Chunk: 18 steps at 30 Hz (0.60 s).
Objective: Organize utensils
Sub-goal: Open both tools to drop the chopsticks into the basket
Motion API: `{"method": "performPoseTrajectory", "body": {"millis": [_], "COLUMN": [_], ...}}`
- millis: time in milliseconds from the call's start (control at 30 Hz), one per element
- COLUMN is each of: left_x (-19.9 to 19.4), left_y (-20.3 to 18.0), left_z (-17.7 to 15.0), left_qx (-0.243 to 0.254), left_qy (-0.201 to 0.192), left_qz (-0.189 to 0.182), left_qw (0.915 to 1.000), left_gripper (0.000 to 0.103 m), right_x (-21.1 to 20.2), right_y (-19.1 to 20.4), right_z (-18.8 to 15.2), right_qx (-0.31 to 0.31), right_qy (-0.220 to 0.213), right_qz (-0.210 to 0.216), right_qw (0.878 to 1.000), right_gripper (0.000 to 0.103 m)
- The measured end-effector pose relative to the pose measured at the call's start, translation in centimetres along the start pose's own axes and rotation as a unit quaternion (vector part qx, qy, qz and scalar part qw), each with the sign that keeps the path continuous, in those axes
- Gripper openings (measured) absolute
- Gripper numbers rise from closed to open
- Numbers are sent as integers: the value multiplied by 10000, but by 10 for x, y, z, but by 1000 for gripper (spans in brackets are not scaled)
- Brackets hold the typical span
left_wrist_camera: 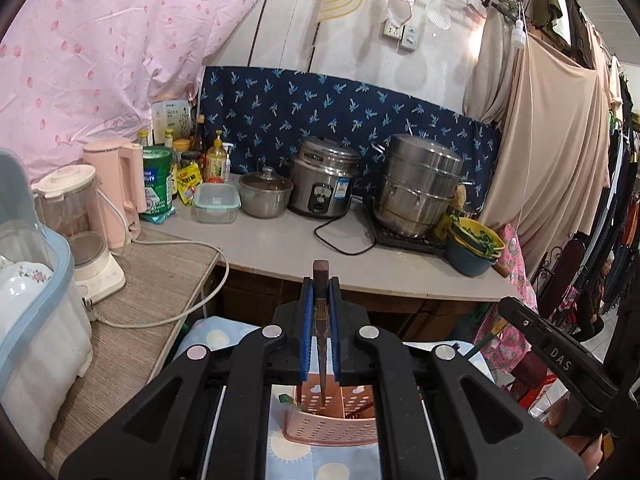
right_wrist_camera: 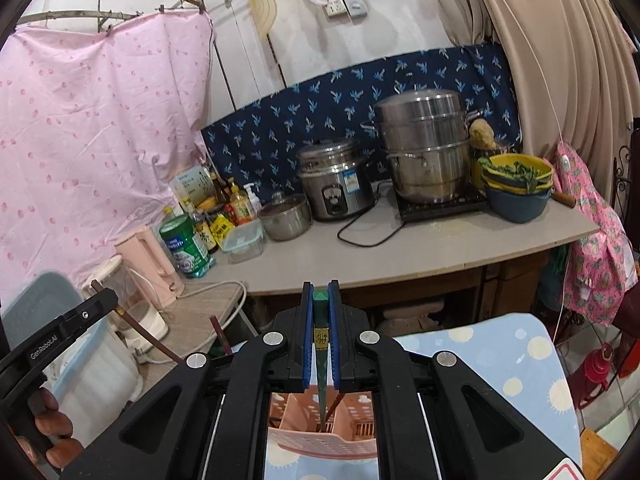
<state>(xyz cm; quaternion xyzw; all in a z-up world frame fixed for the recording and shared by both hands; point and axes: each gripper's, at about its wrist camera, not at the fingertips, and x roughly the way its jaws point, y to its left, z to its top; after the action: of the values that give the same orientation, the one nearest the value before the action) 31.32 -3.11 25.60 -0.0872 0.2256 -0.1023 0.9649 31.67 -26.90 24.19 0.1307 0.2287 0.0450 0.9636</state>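
My left gripper (left_wrist_camera: 321, 282) is shut on a dark brown chopstick (left_wrist_camera: 321, 340). The stick stands upright, and its thin end hangs over a pink perforated utensil holder (left_wrist_camera: 332, 426). My right gripper (right_wrist_camera: 321, 290) is shut on a green chopstick (right_wrist_camera: 320, 308), whose tip reaches down into the same pink holder (right_wrist_camera: 324, 444). Another brown stick (right_wrist_camera: 337, 402) leans inside the holder. The right gripper's body (left_wrist_camera: 560, 360) shows at the right edge of the left wrist view. In the right wrist view, the left gripper's body (right_wrist_camera: 60, 340) is at the left, held by a hand (right_wrist_camera: 52, 428).
The holder sits on a light blue cloth with sun shapes (right_wrist_camera: 480, 360). Beyond it is a counter (left_wrist_camera: 280, 248) with a rice cooker (left_wrist_camera: 322, 178), a steamer pot (left_wrist_camera: 418, 186), stacked basins (left_wrist_camera: 474, 246), a kettle (left_wrist_camera: 118, 192) and a blender (left_wrist_camera: 86, 232). A lidded dish box (left_wrist_camera: 36, 300) stands on the left.
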Motion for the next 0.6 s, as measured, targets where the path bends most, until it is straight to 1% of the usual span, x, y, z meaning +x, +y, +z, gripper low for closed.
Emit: {"method": "performPoseTrajectory", "body": {"millis": [133,367,433,467,600], "left_x": [11,16,18,18,14], "left_y": [2,-1,-1,-1,2], "left_z": [-11,-24,-24,-25,-30], "left_qx": [18,109,105,101,50], "left_qy": [159,203,216,220,235], "left_qz": [26,30,57,54,106], "left_qw": [9999,9997,9997,9997,9997], "left_gripper": [7,8,8,9,22], "right_x": [14,25,23,21,14], "right_y": [-2,0,1,2,2], "right_z": [-10,-20,-21,-21,-21], "right_qx": [-54,-129,-139,-134,-117], "right_qy": [158,317,282,273,222], "right_qz": [-61,-62,-72,-66,-51], "right_qw": [9998,9994,9995,9995,9997], "right_gripper": [7,7,10,10,11]}}
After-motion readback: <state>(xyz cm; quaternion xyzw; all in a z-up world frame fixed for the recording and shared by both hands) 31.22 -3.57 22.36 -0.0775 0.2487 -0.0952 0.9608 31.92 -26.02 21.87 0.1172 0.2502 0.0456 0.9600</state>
